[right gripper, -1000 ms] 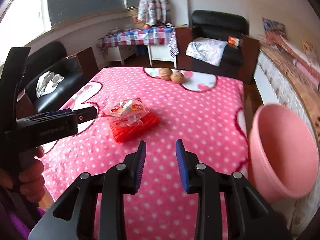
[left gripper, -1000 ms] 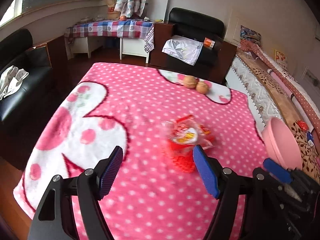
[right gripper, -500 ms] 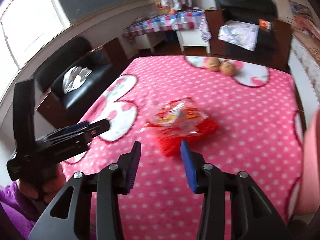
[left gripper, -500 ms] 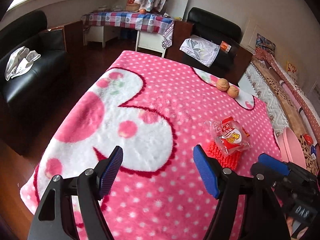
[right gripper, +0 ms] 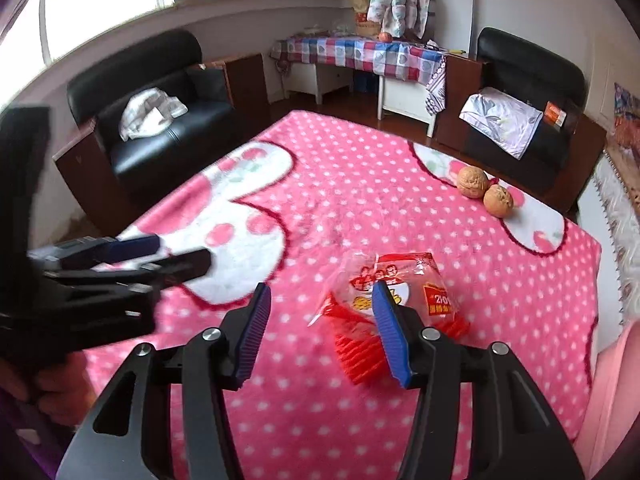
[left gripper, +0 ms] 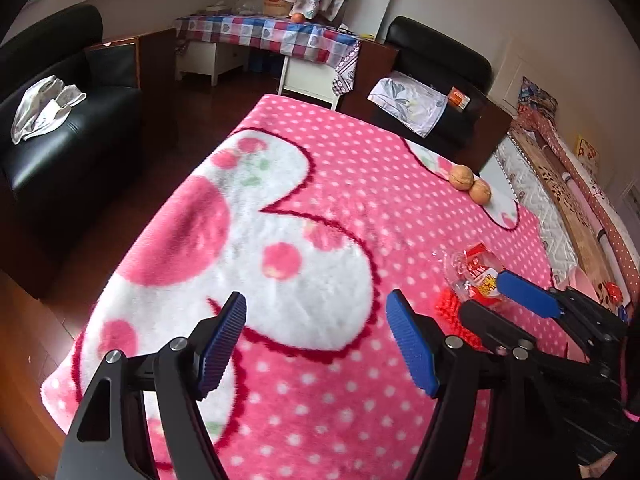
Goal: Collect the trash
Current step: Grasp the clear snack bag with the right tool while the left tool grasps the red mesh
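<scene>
A clear plastic wrapper with red and yellow print (right gripper: 404,284) lies on a red mesh net (right gripper: 360,356) on the pink dotted blanket (right gripper: 360,208). It also shows in the left wrist view (left gripper: 476,276). My right gripper (right gripper: 320,332) is open, its right finger over the wrapper's near edge and the wrapper mostly to the right of the gap. My left gripper (left gripper: 316,344) is open and empty over the white patch of the blanket, left of the wrapper. Two walnuts (right gripper: 484,188) lie at the far right of the blanket.
A pink basin (right gripper: 616,384) stands at the blanket's right edge. Black sofas stand at the left (right gripper: 160,120) and far right (right gripper: 528,80). A checked table (right gripper: 360,52) is at the back. Dark wooden floor surrounds the blanket.
My left gripper has swung left, away from the wrapper. My right gripper has opened wider and moved in close to the wrapper.
</scene>
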`<state>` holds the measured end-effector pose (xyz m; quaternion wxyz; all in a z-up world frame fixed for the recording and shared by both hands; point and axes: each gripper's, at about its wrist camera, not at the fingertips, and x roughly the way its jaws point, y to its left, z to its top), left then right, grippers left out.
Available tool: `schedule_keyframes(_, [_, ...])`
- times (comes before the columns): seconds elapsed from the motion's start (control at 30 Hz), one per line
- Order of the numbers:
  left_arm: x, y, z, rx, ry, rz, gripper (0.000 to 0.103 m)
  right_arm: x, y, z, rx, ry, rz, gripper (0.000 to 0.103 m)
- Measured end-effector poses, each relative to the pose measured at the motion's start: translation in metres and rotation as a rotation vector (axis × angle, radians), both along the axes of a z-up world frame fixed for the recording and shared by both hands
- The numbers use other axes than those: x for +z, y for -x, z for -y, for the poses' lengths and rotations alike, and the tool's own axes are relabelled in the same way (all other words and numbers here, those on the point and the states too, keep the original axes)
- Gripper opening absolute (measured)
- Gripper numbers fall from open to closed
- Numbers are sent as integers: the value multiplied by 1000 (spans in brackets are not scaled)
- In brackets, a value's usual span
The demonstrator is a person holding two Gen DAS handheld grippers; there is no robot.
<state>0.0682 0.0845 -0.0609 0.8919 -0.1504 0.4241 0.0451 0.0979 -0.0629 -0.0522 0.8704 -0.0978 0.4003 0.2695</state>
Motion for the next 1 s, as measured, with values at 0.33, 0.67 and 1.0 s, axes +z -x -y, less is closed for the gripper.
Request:
schedule_keyframes(0.33, [-3, -8, 4, -31, 28, -14, 71, -17, -16, 25, -86, 31, -46, 31])
schedule_keyframes(0.67, [0, -12, 28, -133, 32, 4, 71, 2, -9, 57, -139, -76, -25, 16])
schedule_keyframes(1.0, [-1, -24, 63, -259, 66, -16, 71, 19, -3, 108, -253, -201, -38, 16])
